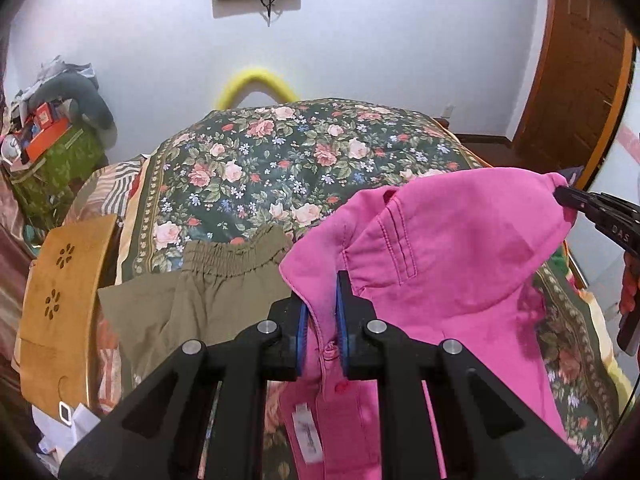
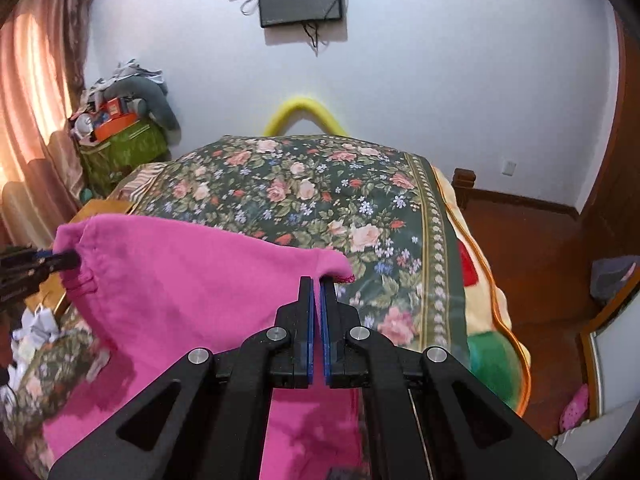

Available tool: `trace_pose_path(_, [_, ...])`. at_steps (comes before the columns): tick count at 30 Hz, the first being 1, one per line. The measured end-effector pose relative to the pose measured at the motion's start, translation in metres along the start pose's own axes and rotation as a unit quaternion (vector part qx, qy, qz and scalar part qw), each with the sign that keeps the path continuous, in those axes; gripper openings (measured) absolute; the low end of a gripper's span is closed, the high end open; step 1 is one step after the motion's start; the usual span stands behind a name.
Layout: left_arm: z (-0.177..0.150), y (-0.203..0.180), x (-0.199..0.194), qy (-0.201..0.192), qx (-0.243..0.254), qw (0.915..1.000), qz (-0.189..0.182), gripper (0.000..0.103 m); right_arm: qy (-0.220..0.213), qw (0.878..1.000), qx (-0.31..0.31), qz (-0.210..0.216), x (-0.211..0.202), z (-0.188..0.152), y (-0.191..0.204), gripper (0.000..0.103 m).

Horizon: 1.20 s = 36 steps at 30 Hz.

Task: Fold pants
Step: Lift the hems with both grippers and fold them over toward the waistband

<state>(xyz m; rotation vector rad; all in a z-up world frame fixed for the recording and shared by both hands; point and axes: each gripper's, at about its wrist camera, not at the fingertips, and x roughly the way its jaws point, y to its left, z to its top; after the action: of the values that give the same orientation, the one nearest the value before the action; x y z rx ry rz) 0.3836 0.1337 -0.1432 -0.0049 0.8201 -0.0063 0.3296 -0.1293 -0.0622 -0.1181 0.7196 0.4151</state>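
the pink pants (image 1: 452,248) hang in the air above the bed (image 1: 280,160), stretched between the two tools. the left tool (image 1: 322,312) is clenched on the waistband edge near the button and label, blue pads pressed into the cloth. the right tool (image 2: 318,312) looks clamped on the opposite corner of the fabric, jaws nearly together with a pink edge caught at the tips (in the left view its tips bite into the far corner too).

the cloth looks like a soft, light cotton: it sags between the two grips and creases freely, so it should drape rather than hold any shape, and it is not fragile. stitched seams and the waistband are the thicker, less slippery places to hold; a thin single layer may slide out. a pair of olive pants (image 1: 208,292) lies flat on the floral bedspread, just beside the hanging pink cloth.
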Motion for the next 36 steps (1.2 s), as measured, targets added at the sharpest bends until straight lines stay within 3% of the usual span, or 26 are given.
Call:
trace_pose_path(13, [-0.079, -0.012, -0.055, 0.004, 0.03, 0.9995, -0.007, 0.017, 0.007, 1.0, -0.006, 0.021, -0.067, -0.084, 0.031, 0.002])
trace_pose_path(24, [-0.151, -0.015, -0.059, 0.05, 0.039, 0.998, -0.001, 0.02, 0.042, 0.999, -0.016, 0.022, -0.081, -0.159, 0.059, 0.003])
trace_pose_path(36, [-0.199, -0.007, -0.069, 0.086, 0.043, 0.9952, 0.019, 0.021, 0.095, 0.995, -0.021, 0.029, -0.088, -0.203, 0.067, 0.005])
